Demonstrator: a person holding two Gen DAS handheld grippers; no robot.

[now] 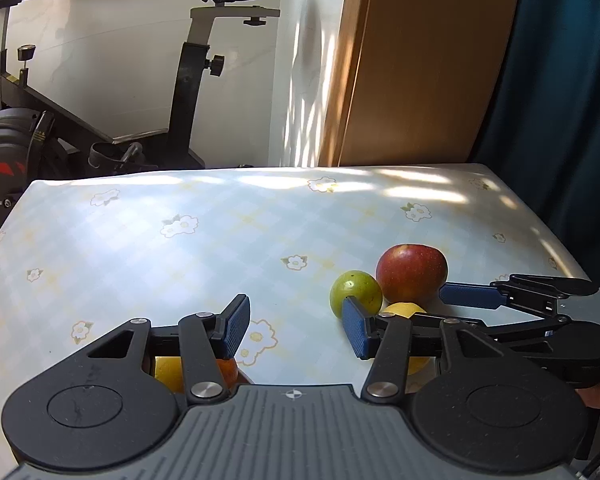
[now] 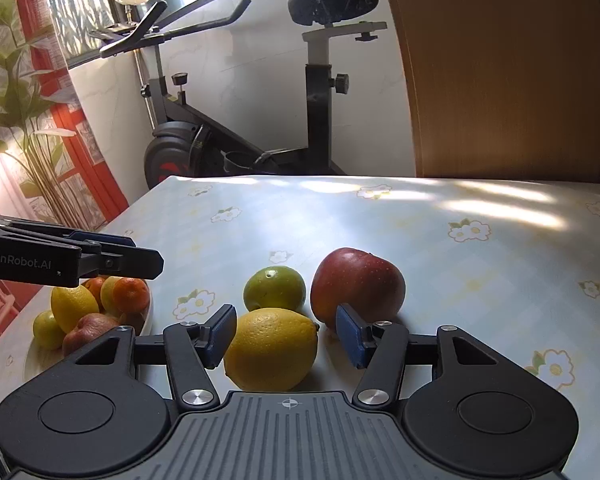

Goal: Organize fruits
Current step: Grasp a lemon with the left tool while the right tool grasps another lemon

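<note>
A yellow lemon [image 2: 272,348] lies on the table between the fingers of my right gripper [image 2: 286,336]. The jaws stand open: the left pad is close against the lemon and the right pad is clear of it. Just beyond are a green lime [image 2: 274,288] and a red apple [image 2: 358,286]. A white plate [image 2: 150,316] at the left holds several fruits, among them a lemon [image 2: 74,304] and an orange [image 2: 130,294]. My left gripper [image 1: 296,328] hovers over that plate, open with nothing between its fingers. In the left wrist view the lime [image 1: 356,290] and apple [image 1: 412,276] sit to its right.
A flowered, checked cloth covers the table [image 2: 480,280]. An exercise bike [image 2: 312,120] stands behind the far edge, and a wooden panel [image 2: 500,72] at the back right. A leafy plant [image 2: 16,112] is off the left side. A dark curtain [image 1: 560,100] hangs right.
</note>
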